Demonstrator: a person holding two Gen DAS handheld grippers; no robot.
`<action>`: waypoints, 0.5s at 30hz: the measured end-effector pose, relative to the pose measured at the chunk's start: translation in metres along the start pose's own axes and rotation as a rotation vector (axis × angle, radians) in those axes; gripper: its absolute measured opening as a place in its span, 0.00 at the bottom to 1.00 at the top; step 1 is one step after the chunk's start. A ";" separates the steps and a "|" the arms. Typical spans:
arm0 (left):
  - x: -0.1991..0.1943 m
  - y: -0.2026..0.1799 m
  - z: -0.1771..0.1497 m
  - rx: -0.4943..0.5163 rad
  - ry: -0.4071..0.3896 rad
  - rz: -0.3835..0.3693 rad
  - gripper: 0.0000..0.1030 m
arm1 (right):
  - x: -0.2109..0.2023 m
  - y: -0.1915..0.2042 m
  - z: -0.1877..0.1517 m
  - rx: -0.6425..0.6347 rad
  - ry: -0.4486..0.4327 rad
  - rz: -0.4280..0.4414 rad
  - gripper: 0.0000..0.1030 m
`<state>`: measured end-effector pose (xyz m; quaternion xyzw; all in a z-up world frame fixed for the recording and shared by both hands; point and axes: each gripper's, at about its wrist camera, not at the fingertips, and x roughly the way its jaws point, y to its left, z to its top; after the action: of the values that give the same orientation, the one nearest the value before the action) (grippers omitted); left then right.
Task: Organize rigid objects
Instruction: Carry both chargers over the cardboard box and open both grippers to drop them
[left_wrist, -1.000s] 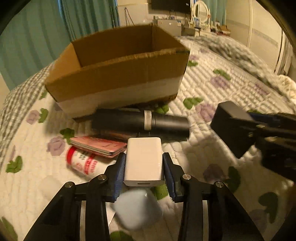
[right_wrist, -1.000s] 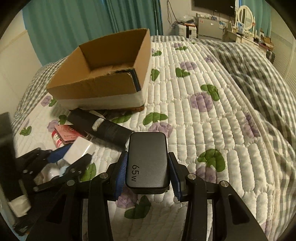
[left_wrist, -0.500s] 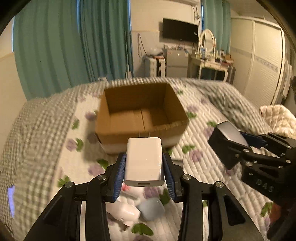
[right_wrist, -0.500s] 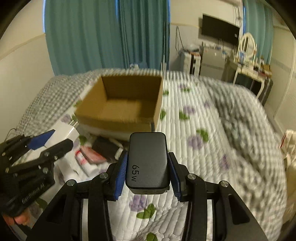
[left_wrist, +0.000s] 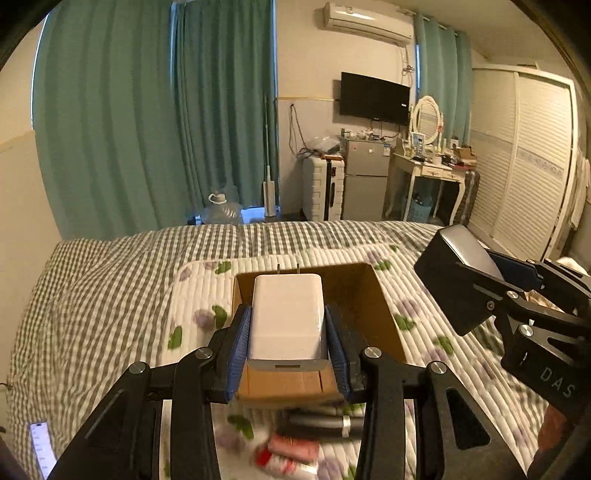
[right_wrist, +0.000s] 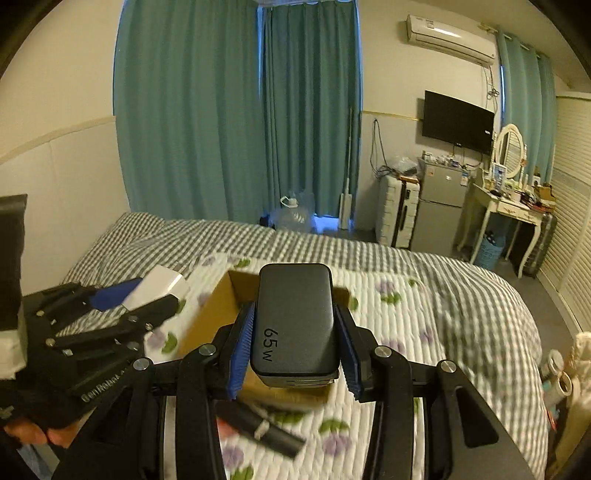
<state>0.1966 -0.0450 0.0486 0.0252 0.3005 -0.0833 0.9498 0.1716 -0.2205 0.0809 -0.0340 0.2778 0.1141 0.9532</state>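
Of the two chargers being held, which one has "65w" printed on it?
The black charger in the right gripper; the white charger in the left gripper shows no marking.

White charger (left_wrist: 286, 317) in the blue-padded left claw (left_wrist: 287, 338); black charger (right_wrist: 293, 319) in the right claw (right_wrist: 293, 341); brown box (left_wrist: 373, 302) beyond, on a floral-quilted, grey-checked bed (left_wrist: 110, 295).

Both views show dim, warm indoor light with a yellow cast. A faint bluish glow shows at the foot of the curtains (right_wrist: 310, 110). Fisheye distortion bends walls and wardrobe at the edges, and the corners are vignetted black. The bed (left_wrist: 110, 295) pattern and the items in front of the box (left_wrist: 362, 295) are motion-blurred. Held chargers are sharp. A soft sheen marks the black charger (right_wrist: 295, 317).
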 end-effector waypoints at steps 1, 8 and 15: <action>0.013 0.001 0.002 -0.001 0.007 0.000 0.39 | 0.012 -0.001 0.004 -0.001 0.002 -0.002 0.40; 0.106 0.007 -0.018 -0.011 0.105 0.055 0.39 | 0.095 -0.014 -0.001 0.007 0.063 0.002 0.40; 0.157 0.007 -0.041 0.001 0.159 0.073 0.39 | 0.149 -0.034 -0.033 0.020 0.139 0.006 0.40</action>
<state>0.3010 -0.0561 -0.0756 0.0433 0.3738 -0.0463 0.9254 0.2845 -0.2285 -0.0271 -0.0313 0.3446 0.1115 0.9316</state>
